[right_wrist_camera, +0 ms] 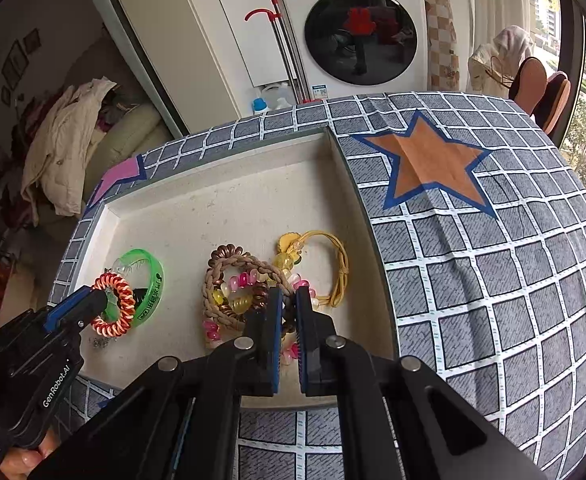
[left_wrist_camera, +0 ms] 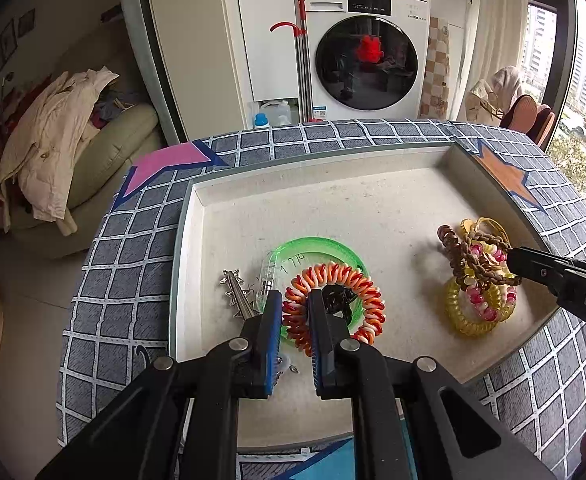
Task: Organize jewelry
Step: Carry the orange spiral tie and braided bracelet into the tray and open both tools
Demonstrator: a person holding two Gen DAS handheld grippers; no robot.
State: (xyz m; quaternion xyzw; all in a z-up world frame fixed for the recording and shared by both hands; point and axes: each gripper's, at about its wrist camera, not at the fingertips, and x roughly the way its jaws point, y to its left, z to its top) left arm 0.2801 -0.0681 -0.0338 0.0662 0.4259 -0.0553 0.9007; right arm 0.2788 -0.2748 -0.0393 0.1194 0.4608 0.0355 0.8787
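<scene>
Over the white tray (left_wrist_camera: pixel 197 216), the left gripper (left_wrist_camera: pixel 295 300) is pinching the orange-and-white spiral band (left_wrist_camera: pixel 335 276) just above the green bangle (left_wrist_camera: pixel 313 246), while the right gripper (right_wrist_camera: pixel 289 298) is apparently nipping the braided brown band (right_wrist_camera: pixel 229 266) amid its heap, so next comes separating and placing them.

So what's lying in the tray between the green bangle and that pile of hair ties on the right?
Nothing: in both wrist views the tray floor is bare between the green bangle and the hair-tie pile.
</scene>
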